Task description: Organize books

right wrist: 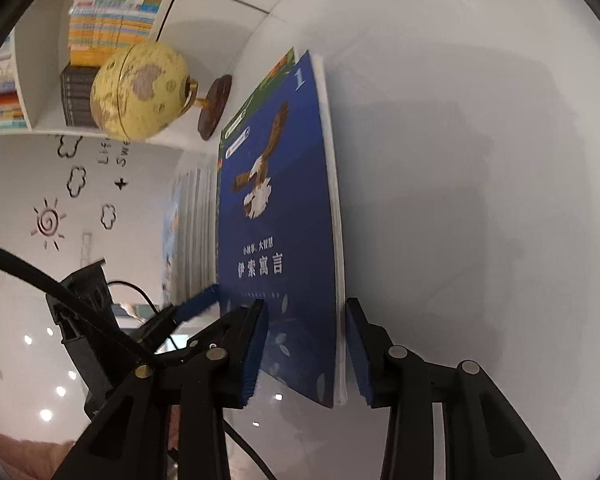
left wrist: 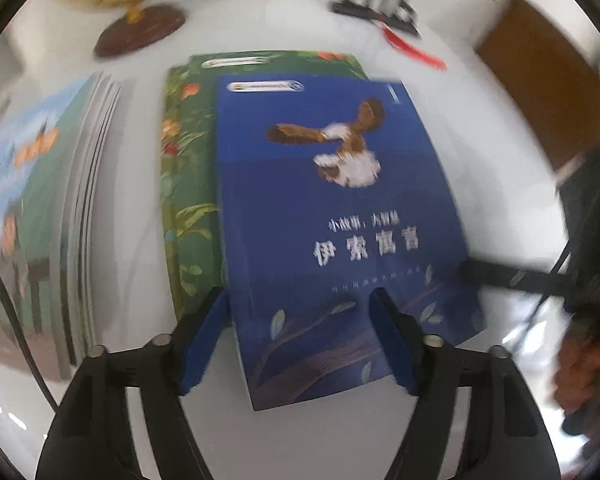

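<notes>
eagle book (left wrist: pixel 340 220): on top of the leaf-cover book (left wrist: pixel 188 184), offset to its right, both flat on the tabletop (left wrist: pixel 500 200). stack of books (left wrist: pixel 60 216): left of the eagle book. globe (left wrist: pixel 140 4): behind it, to the left. left gripper (left wrist: pixel 300 344): straddling its near edge.

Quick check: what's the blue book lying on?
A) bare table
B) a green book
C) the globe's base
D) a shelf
B: the blue book lies flat on a green book, whose leafy cover shows along its left and far edges; the globe stands apart, farther back on the table.
</notes>
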The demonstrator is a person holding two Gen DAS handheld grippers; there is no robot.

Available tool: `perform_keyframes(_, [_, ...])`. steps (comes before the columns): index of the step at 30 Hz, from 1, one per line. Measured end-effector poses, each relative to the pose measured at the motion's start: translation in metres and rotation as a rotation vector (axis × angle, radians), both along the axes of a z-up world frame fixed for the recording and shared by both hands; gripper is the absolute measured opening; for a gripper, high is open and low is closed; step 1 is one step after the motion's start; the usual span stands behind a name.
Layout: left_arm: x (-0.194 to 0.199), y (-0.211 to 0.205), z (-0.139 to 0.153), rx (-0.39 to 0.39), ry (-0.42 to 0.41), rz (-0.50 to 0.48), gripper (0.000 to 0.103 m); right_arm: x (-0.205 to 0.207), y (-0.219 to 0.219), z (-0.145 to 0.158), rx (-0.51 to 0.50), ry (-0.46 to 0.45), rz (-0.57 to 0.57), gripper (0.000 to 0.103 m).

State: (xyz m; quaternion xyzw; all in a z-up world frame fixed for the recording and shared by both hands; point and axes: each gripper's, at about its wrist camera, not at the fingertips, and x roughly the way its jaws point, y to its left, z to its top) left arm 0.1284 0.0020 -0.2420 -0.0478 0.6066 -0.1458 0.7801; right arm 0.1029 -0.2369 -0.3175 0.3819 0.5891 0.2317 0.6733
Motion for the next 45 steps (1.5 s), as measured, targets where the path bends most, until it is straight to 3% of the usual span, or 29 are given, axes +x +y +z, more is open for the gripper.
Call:
perform_keyframes(3, [0.000,0.019,0.014,-0.125,-0.024,0.072,0.060,0.000,0.010,0.015,-0.156,-0.067,0.061,0.025])
perform_keyframes(7, [-0.002,0.020,0.028,-0.215,-0.057,0.053,0.054,-0.004,0.012,0.034,-0.145,-0.143,0.061,0.012])
perform_keyframes(9, [-0.005,0.014,0.034,-0.203,-0.087,0.025,0.054,-0.002,0.017,0.043,-0.204,-0.176,0.088,0.012])
perform_keyframes(11, [-0.005,0.003,0.037,-0.143,-0.109,0.001,0.051,0.001,0.024,0.049,-0.235,-0.202,0.120,0.012])
perform_keyframes(12, [-0.006,0.002,0.039,-0.107,-0.116,-0.012,0.047,0.001,0.026,0.052,-0.246,-0.215,0.136,0.012])
perform_keyframes(13, [-0.007,-0.002,0.041,-0.040,-0.144,-0.025,0.034,0.002,0.030,0.056,-0.261,-0.235,0.152,0.012])
perform_keyframes(14, [-0.010,-0.002,0.042,0.008,-0.167,-0.036,0.028,0.002,0.033,0.059,-0.267,-0.247,0.161,0.012])
perform_keyframes(15, [-0.012,-0.001,0.044,0.024,-0.183,-0.046,0.028,0.001,0.036,0.062,-0.278,-0.263,0.171,0.012])
perform_keyframes(18, [-0.013,0.009,0.051,-0.041,-0.180,-0.039,0.028,-0.001,0.040,0.069,-0.299,-0.296,0.185,0.012])
perform_keyframes(29, [-0.013,0.018,0.063,-0.164,-0.176,-0.020,0.028,-0.009,0.055,0.097,-0.367,-0.392,0.217,0.012])
perform_keyframes(37, [-0.010,0.026,0.067,-0.207,-0.175,-0.001,0.028,-0.013,0.062,0.107,-0.371,-0.415,0.216,0.013])
perform_keyframes(45, [-0.009,0.036,0.085,-0.232,-0.225,0.015,0.028,-0.015,0.067,0.127,-0.377,-0.470,0.205,0.013])
